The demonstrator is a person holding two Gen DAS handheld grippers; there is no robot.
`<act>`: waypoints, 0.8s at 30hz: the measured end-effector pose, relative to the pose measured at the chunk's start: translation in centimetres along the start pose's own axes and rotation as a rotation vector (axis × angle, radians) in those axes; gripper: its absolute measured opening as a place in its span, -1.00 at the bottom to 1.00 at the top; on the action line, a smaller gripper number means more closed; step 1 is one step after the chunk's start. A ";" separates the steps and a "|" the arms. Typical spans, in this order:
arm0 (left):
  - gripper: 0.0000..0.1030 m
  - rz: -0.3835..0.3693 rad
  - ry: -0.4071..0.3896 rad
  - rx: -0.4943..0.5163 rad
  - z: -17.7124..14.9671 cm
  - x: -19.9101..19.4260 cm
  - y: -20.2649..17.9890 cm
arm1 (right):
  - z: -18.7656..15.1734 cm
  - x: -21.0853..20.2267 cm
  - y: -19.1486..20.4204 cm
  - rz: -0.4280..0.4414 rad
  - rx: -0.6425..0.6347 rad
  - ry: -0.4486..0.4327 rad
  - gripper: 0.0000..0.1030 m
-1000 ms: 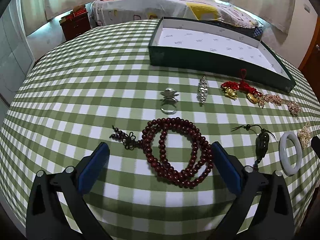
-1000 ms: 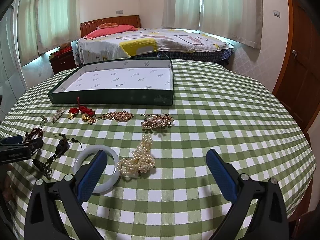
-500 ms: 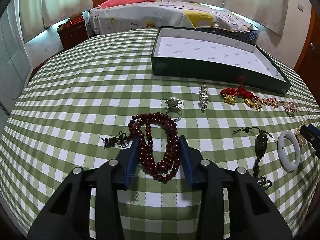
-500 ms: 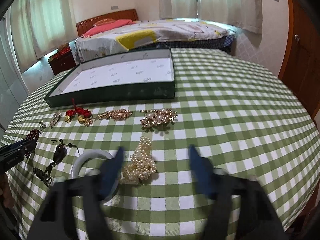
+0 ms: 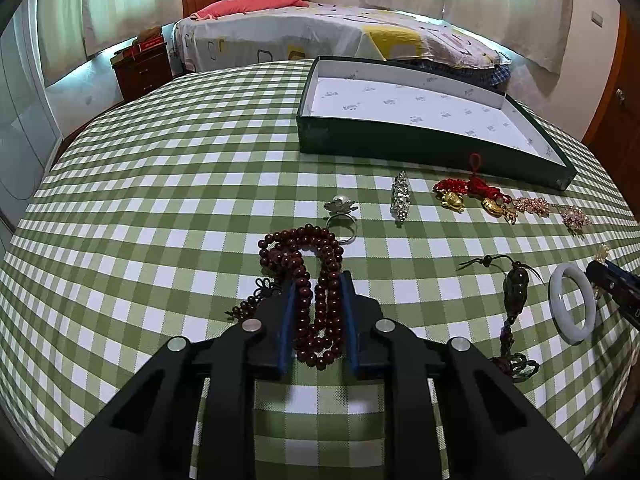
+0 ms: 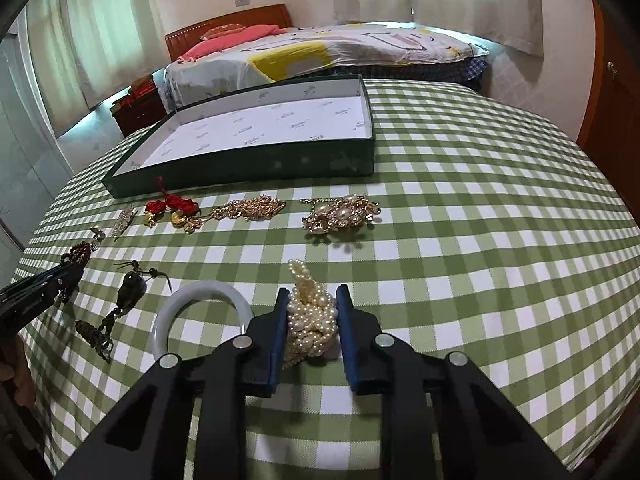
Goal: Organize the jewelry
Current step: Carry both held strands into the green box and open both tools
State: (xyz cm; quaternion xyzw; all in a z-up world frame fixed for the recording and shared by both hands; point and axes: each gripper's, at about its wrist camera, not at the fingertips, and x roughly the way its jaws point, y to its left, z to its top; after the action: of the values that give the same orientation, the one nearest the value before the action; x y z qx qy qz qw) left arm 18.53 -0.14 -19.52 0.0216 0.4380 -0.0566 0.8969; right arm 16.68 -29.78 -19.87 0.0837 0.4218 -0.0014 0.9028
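Note:
My left gripper (image 5: 317,280) is shut on the dark red bead necklace (image 5: 308,256), squeezed into a narrow loop on the checked cloth. My right gripper (image 6: 312,294) is shut on the pearl bundle (image 6: 310,312). A green box (image 5: 420,148) with a white lining stands at the back, also in the right wrist view (image 6: 260,160). In front of it lie a silver ring (image 5: 340,216), a crystal brooch (image 5: 400,198), red-and-gold charms (image 5: 472,196), a gold chain (image 6: 248,210) and a gold pearl brooch (image 6: 340,216).
A white jade bangle (image 6: 200,312) lies just left of my right gripper, and a dark pendant on a cord (image 6: 128,292) lies beyond it. The round table's edge (image 6: 600,320) curves close on the right. A bed (image 5: 320,32) stands behind.
Both grippers went from wide open to shut. The left closed on the bead necklace and bunched it narrow. The right moved forward and closed on the pearls.

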 end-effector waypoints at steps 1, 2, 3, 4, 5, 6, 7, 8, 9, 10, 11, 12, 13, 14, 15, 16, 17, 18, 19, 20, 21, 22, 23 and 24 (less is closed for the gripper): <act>-0.64 0.000 0.000 0.000 0.0 0.0 0.0 | 0.0 -0.1 0.0 0.001 0.000 -0.001 -0.54; -0.64 -0.002 0.000 -0.003 0.0 0.0 0.0 | -0.1 -0.2 0.0 0.000 -0.001 -0.003 -0.56; -0.65 -0.004 0.000 -0.006 0.0 -0.1 -0.1 | -0.1 -0.3 0.0 -0.002 -0.002 -0.006 -0.56; -0.65 -0.007 -0.001 -0.009 -0.1 -0.2 0.0 | -0.1 -0.4 0.1 -0.006 -0.005 -0.012 -0.56; -0.66 -0.009 -0.002 -0.013 -0.1 -0.2 0.0 | -0.1 -0.7 0.0 -0.009 -0.008 -0.016 -0.56; -0.67 -0.019 -0.004 -0.019 -0.1 -0.3 0.0 | -0.2 -0.9 -0.1 -0.010 -0.009 -0.020 -0.56; -0.67 -0.025 -0.004 -0.024 -0.2 -0.3 0.1 | -0.1 -1.1 -0.2 -0.012 -0.009 -0.026 -0.56; -0.70 -0.026 -0.006 -0.025 -0.2 -0.3 0.1 | -0.1 -1.2 -0.2 -0.014 -0.009 -0.028 -0.56; -0.72 -0.026 -0.010 -0.023 -0.1 -0.5 -0.1 | 0.0 -1.2 -0.2 -0.015 -0.009 -0.030 -0.56; -0.77 -0.028 -0.014 -0.023 -0.2 -0.5 0.0 | 0.0 -1.3 -0.2 -0.015 -0.010 -0.032 -0.56; -0.78 -0.042 -0.020 -0.028 -0.1 -0.7 0.0 | 0.0 -1.4 -0.2 -0.015 -0.011 -0.033 -0.56; -0.78 -0.048 -0.018 -0.033 -0.1 -0.7 0.0 | 0.1 -1.4 -0.2 -0.015 -0.011 -0.034 -0.56; -0.78 -0.050 -0.017 -0.034 -0.2 -0.8 0.1 | 0.1 -1.5 -0.2 -0.013 -0.011 -0.036 -0.56; -0.78 -0.051 -0.018 -0.034 -0.2 -0.8 0.1 | 0.1 -1.5 -0.2 -0.013 -0.012 -0.038 -0.56; -0.78 -0.054 -0.021 -0.036 -0.2 -0.9 0.1 | 0.1 -1.6 -0.1 -0.013 -0.014 -0.042 -0.56; -0.78 -0.058 -0.023 -0.038 -0.2 -1.0 0.1 | 0.2 -1.7 -0.1 -0.012 -0.016 -0.046 -0.56; -0.78 -0.067 -0.029 -0.042 0.0 -1.2 0.1 | 0.2 -1.8 -0.1 -0.011 -0.017 -0.049 -0.56; -0.79 -0.075 -0.035 -0.047 0.0 -1.3 0.1 | 0.2 -1.9 -0.1 -0.010 -0.017 -0.052 -0.56; -0.79 -0.078 -0.039 -0.050 0.2 -1.5 0.1 | 0.3 -2.0 -0.1 -0.010 -0.017 -0.054 -0.56; -0.79 -0.085 -0.046 -0.052 0.4 -1.7 0.0 | 0.3 -2.2 -0.1 -0.009 -0.017 -0.058 -0.56; -0.79 -0.092 -0.053 -0.056 0.5 -1.9 0.0 | 0.4 -2.3 -0.1 -0.008 -0.017 -0.062 -0.56; -0.79 -0.093 -0.057 -0.057 0.6 -2.1 0.1 | 0.5 -2.4 -0.1 -0.007 -0.016 -0.065 -0.56; -0.79 -0.095 -0.063 -0.058 0.8 -2.3 0.0 | 0.5 -2.5 -0.1 -0.004 -0.014 -0.067 -0.56; -0.79 -0.096 -0.067 -0.058 1.0 -2.4 0.0 | 0.6 -2.5 -0.1 -0.002 -0.013 -0.069 -0.56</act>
State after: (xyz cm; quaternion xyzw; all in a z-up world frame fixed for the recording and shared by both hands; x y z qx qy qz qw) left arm 17.82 -0.07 -17.02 -0.0275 0.4098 -0.0874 0.9076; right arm 15.53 -30.16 -17.54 0.0771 0.3905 -0.0024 0.9174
